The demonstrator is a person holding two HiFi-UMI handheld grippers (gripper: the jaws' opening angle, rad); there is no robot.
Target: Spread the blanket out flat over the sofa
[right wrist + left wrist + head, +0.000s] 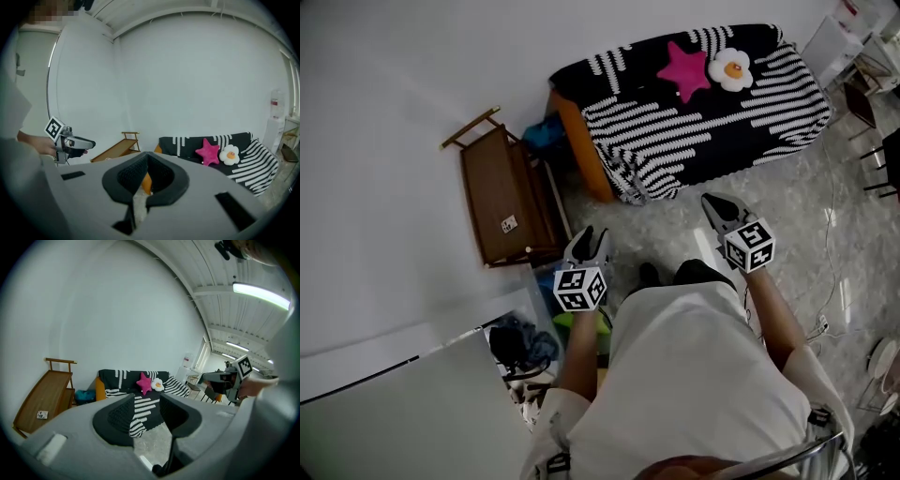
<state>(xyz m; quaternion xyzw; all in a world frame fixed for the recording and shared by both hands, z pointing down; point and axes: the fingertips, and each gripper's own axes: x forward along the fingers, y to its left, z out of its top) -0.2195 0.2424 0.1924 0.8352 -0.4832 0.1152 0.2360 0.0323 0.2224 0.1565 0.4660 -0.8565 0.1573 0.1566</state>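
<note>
Left to right: the left gripper [591, 234], jaws apart and empty, points at the hanging corner of the striped blanket [694, 131], framed between its jaws in the left gripper view. The blanket drapes the sofa [581, 150], its long axis running along the seat from that orange end up and to the right, beneath a star cushion [686, 67]. The right gripper [719, 204] – jaws almost together, holding nothing – faces the front edge. Both stand well apart from the cloth; the left appears better aligned with the corner.
</note>
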